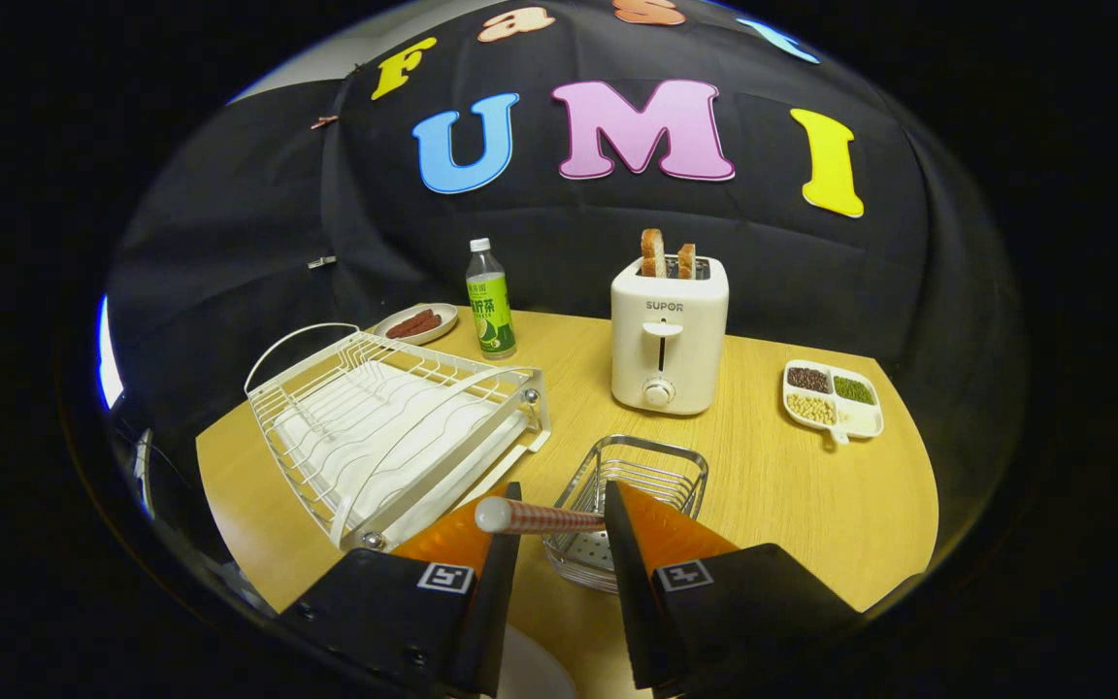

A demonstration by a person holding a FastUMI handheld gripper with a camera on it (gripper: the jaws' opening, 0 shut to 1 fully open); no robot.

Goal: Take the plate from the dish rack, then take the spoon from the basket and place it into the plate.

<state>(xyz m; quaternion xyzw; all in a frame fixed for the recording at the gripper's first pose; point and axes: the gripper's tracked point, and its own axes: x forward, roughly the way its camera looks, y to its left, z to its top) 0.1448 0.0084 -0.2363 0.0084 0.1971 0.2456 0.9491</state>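
My gripper holds the spoon by its red-and-white checked handle. The handle lies crosswise between the two fingers, and its rounded end sticks out past the left finger. The spoon's bowl is hidden behind the right finger. The wire basket stands on the table just ahead of the fingers, below the spoon. A sliver of the white plate shows low between the fingers, close under the gripper. The white dish rack sits to the left of the basket with no plate in it.
Beyond the basket stands a white toaster with two slices of toast. A green bottle and a small dish of sausages are behind the rack. A divided dish of beans lies at the right on the wooden table.
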